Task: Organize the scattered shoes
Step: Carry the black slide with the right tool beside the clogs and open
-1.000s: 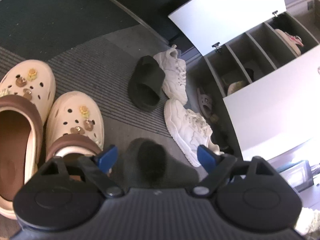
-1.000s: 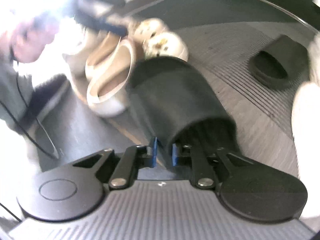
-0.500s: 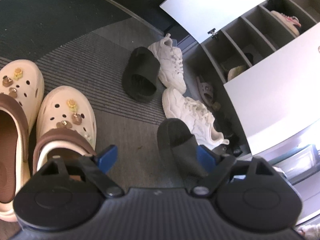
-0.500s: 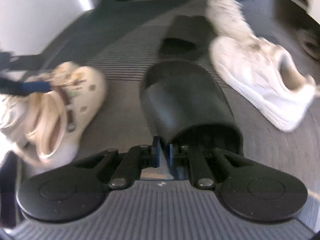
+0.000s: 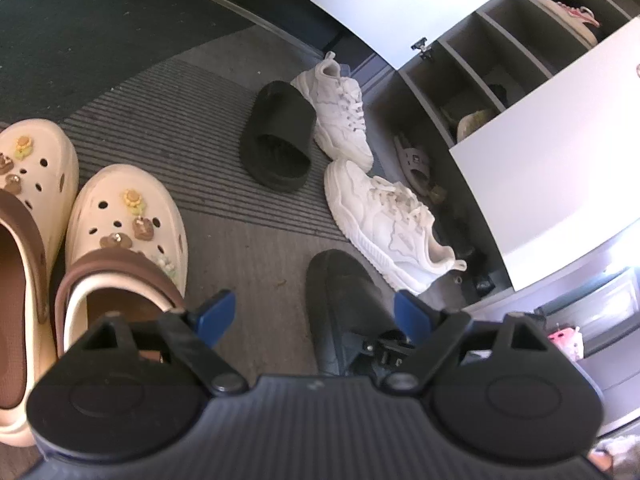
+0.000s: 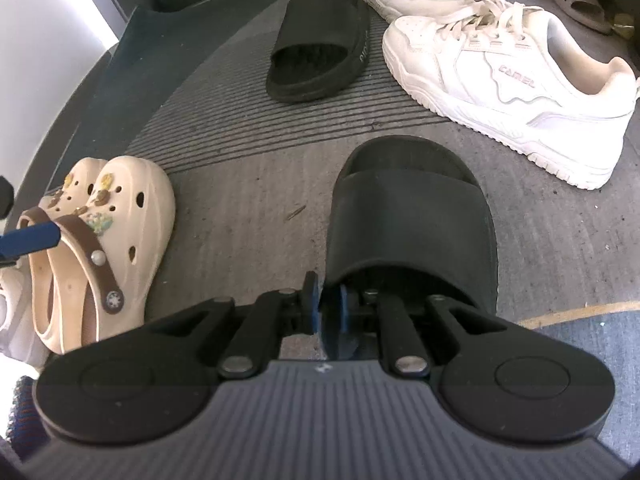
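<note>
In the right wrist view a black slide (image 6: 412,208) rests flat on the grey mat, toe pointing away. My right gripper (image 6: 328,304) pinches the near edge of its strap between the blue pads, and its jaws are opening. The slide (image 5: 344,292) also shows in the left wrist view, with the right gripper behind its heel. My left gripper (image 5: 314,312) hovers open over the floor beside it, holding nothing. The matching black slide (image 6: 320,44) lies further back, next to two white sneakers (image 6: 508,76).
A pair of cream clogs (image 5: 124,232) with brown straps sits at the left. The shoe cabinet (image 5: 460,60) stands open at the right, a taupe sandal (image 5: 414,158) on its lowest level and other shoes in its compartments. A dark mat (image 5: 80,32) lies beyond.
My right gripper rolled and sank, bringing the black slide down onto the mat near the closer white sneaker. The left gripper drifted slightly and stayed open.
</note>
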`<state>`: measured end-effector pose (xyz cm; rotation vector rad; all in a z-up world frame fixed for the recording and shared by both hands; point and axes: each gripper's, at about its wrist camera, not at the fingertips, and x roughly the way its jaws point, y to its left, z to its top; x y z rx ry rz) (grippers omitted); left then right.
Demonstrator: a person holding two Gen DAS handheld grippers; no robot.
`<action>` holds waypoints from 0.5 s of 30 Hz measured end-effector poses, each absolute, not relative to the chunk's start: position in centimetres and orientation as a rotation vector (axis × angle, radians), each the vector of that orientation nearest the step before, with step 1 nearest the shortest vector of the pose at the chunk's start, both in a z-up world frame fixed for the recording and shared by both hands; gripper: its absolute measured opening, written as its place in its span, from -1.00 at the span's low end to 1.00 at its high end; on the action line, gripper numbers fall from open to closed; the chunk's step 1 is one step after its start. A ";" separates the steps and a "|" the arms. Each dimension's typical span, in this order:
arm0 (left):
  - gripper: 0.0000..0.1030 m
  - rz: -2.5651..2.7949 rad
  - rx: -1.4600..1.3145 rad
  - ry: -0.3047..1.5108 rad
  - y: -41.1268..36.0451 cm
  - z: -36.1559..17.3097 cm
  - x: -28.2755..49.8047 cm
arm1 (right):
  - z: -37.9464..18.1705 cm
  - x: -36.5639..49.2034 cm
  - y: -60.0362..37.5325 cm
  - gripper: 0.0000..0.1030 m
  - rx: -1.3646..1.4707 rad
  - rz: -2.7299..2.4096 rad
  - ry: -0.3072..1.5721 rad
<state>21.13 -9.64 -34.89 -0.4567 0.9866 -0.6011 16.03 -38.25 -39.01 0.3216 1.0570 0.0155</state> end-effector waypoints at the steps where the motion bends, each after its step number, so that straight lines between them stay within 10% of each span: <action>1: 0.71 -0.596 -0.456 0.983 -9.6 -34.9 21.2 | -39.0 15.9 -38.3 -0.61 0.326 0.021 1.059; 15: 0.71 -0.580 -0.444 0.989 -9.7 -34.9 21.5 | -40.5 16.0 -36.0 -0.71 0.152 0.034 1.047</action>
